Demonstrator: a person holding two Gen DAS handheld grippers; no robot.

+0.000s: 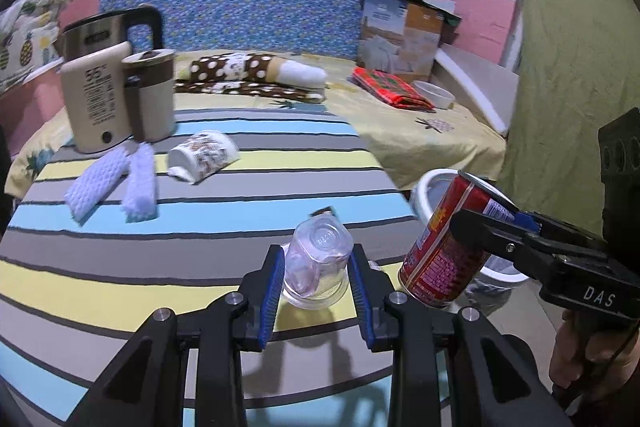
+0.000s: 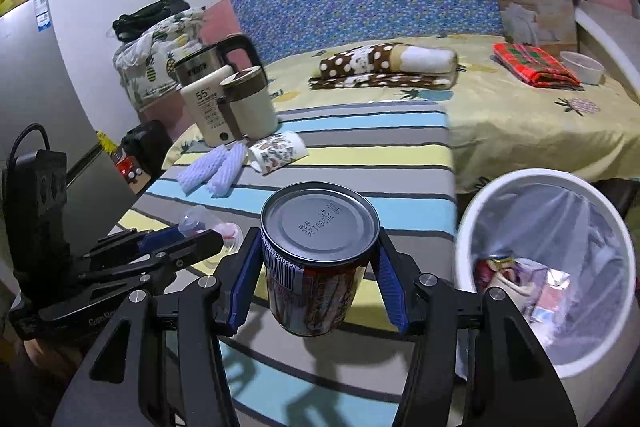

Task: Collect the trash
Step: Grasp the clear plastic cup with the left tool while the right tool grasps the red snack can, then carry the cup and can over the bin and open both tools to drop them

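The can (image 2: 318, 259) is pinched in the right gripper's (image 2: 318, 267) jaws, the clear cup (image 1: 316, 261) in the left gripper's (image 1: 316, 279), both above the striped bed (image 1: 200, 267). Carrying step; next, bring each over the bin (image 2: 472, 227) and release.

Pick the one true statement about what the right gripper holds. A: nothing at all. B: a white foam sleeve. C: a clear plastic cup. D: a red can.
D: the right gripper has its blue pads pressed on either side of the red can, lifted off the striped cloth beside the white bin; the clear plastic cup sits in the left gripper instead.
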